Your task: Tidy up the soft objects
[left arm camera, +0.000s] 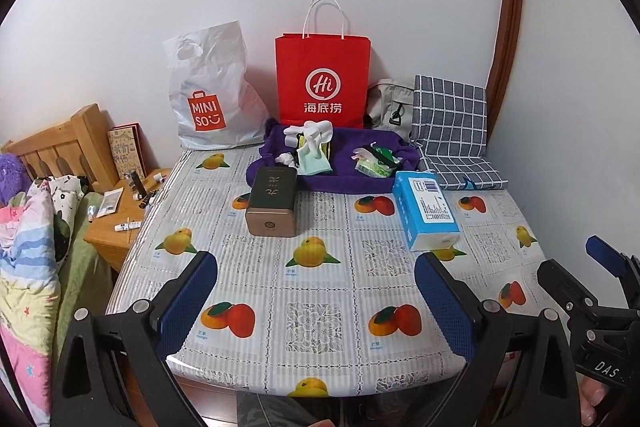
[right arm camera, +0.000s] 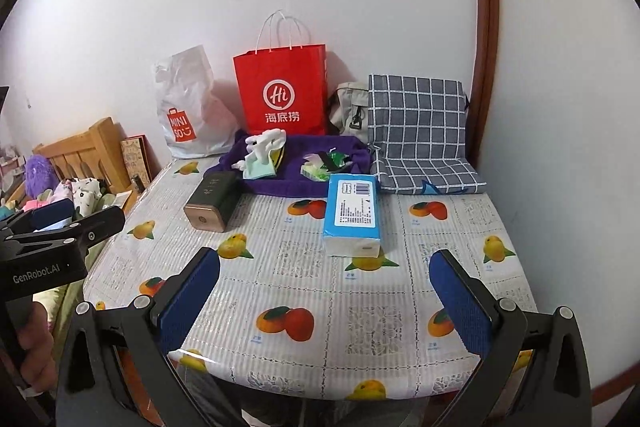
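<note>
Nearest my left camera, the left gripper (left arm camera: 316, 291) fills the bottom of the frame, its blue pads spread wide with nothing but tablecloth between them. In the right wrist view the right gripper (right arm camera: 324, 287) sits the same way at the bottom, jaws wide apart and empty. Both hang over the near edge of the fruit-print table (left arm camera: 320, 323).

The soft things I am after lie in the centre of each frame on a purple cloth (left arm camera: 352, 179): white socks (left arm camera: 310, 133) and a pale green piece (left arm camera: 314, 163) on its left part, a crumpled green-and-white packet (left arm camera: 372, 165) on its right. I cannot tell exactly what that packet holds. In front of the cloth stand a dark tin (left arm camera: 272, 201) and a blue tissue pack (left arm camera: 426, 213); behind it, a red paper bag (left arm camera: 322, 83), a white plastic bag (left arm camera: 208, 91) and a checked cushion (left arm camera: 452, 131).

The left view alone shows the wooden nightstand (left arm camera: 116, 223) with small clutter at middle left, and the right gripper's body cut off at the lower right edge. The right view alone shows the left gripper's body at middle left, with fingers of a hand (right arm camera: 34, 343) partly cut by the frame.
</note>
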Demonstrator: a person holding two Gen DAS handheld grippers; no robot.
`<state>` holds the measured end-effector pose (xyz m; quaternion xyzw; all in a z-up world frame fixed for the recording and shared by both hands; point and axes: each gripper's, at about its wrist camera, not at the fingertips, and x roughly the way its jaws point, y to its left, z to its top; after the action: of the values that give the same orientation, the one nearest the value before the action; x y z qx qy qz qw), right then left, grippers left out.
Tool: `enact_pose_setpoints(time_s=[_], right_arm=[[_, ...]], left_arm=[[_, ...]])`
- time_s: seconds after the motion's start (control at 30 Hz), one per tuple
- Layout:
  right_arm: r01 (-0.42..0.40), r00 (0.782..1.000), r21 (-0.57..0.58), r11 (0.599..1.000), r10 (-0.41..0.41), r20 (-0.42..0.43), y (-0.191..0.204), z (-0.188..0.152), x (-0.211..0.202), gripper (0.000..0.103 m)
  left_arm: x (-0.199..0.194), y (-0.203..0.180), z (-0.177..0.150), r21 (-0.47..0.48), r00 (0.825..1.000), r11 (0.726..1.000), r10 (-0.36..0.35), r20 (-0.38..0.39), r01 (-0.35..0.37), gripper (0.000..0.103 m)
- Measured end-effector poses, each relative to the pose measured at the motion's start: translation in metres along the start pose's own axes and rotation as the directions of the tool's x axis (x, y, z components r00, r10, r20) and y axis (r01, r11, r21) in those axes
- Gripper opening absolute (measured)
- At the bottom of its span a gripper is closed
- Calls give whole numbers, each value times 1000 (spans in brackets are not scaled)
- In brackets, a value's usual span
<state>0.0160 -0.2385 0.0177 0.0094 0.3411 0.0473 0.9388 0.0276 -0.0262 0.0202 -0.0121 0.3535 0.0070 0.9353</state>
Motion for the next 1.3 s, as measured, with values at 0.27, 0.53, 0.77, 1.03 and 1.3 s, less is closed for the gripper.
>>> enact_pose_setpoints(time_s=[0.27,0.53,0.77,1.03,1.3], right_arm=[[1,1000,-2,1000,-1,4,2,-2,-1,103],[3,1000,-6,1000,-3,1,2,-2,1,103],[-7,1000,-1,1000,7,-1,2,-3,1,103],[-7,1000,-2,1000,7,0,2,-4,0,103],[-13,1000,-1,1000,13,-4,1,-7,1,103]], left_arm=[[-1,-2,-1,3,1000,1000,1,-2,-1,100],[-1,0,-2,4,1000,1000,-1,-8,1,100],[-1,0,-2,4,1000,1000,0,-8,0,100],[-2,-1,-2,3,1000,1000,0,-8,0,100],[-1,0,-1,3,1000,1000,-1,-7,1,100]])
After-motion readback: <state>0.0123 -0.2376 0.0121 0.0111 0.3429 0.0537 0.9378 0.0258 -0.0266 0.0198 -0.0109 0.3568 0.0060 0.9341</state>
